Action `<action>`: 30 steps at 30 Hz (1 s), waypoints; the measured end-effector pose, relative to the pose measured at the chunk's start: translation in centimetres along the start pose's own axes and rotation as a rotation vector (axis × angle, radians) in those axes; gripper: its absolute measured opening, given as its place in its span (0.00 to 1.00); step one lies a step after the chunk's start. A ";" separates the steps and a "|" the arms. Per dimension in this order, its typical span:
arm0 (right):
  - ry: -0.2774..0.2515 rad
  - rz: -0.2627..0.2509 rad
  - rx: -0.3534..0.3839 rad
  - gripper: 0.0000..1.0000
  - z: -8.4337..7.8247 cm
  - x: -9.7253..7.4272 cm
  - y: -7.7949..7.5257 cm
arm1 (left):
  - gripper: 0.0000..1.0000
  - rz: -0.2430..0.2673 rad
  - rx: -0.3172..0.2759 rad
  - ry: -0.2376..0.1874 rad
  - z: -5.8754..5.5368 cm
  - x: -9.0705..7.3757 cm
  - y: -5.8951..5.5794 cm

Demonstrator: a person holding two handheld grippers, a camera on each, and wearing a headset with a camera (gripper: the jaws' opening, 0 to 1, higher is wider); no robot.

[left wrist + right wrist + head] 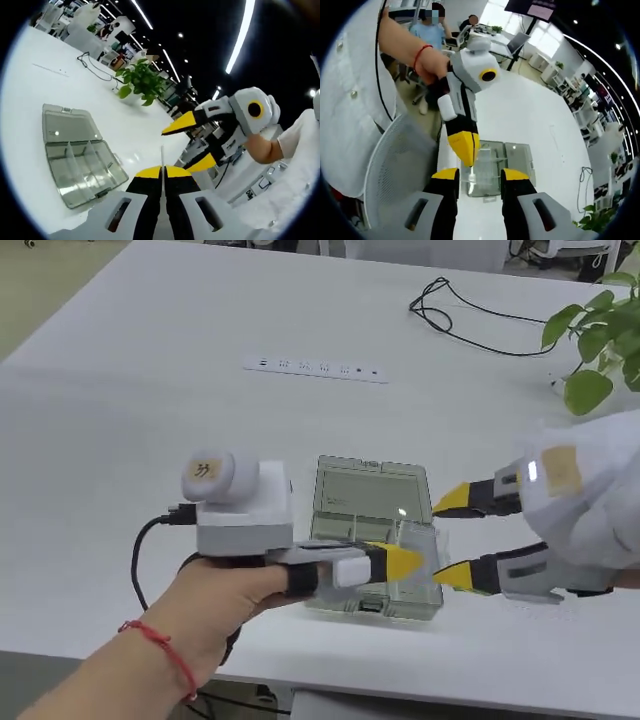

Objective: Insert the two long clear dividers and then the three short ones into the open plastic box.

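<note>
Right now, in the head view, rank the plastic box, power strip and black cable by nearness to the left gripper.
1. The plastic box, just beneath the left gripper.
2. The power strip, mid-table beyond it.
3. The black cable, far right.

Head view: left claw [405,560] covers front left corner of box [370,490], compartments there hidden. Right claw [436,542] blurred, housing cut off by right edge. Plant [600,340] cut off by right edge. Left gripper view: divider [161,155] pinched in left claw, seen edge-on, thin sliver, length unreadable. Right gripper view: same divider lost in glare against box; seated dividers too unclear to count.
</note>
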State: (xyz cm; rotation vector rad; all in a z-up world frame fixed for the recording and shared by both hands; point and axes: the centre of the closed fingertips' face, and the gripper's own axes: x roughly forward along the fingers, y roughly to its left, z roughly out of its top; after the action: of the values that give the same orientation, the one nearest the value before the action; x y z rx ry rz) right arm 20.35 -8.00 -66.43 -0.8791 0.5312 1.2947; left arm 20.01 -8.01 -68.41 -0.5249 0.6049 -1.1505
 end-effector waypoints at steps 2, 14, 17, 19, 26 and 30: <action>-0.038 0.045 0.054 0.31 0.4 -0.3 0.1 | 0.00 -0.013 0.067 0.023 -0.4 -0.2 -0.3; -0.105 0.328 0.171 0.15 1.2 -0.5 1.7 | 0.00 -0.152 0.376 0.044 -1.1 -1.3 -3.1; -0.101 0.369 0.169 0.12 1.5 -0.5 2.4 | 0.00 -0.161 0.398 0.048 -1.2 -1.5 -3.3; -0.099 0.392 0.164 0.09 1.8 -0.6 2.9 | 0.00 -0.169 0.407 0.035 -1.0 -1.7 -3.5; -0.099 0.431 0.160 0.04 2.0 -0.4 3.6 | 0.00 -0.182 0.429 0.027 -0.8 -1.8 -3.9; -0.102 0.448 0.165 0.04 2.2 -0.4 3.8 | 0.00 -0.183 0.440 0.031 -1.0 -2.0 -3.8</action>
State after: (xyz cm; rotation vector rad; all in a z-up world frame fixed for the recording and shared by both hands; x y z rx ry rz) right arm 16.29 -6.34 -65.87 -0.5684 0.7710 1.6640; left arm 16.23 -7.46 -66.27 -0.1872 0.3173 -1.4194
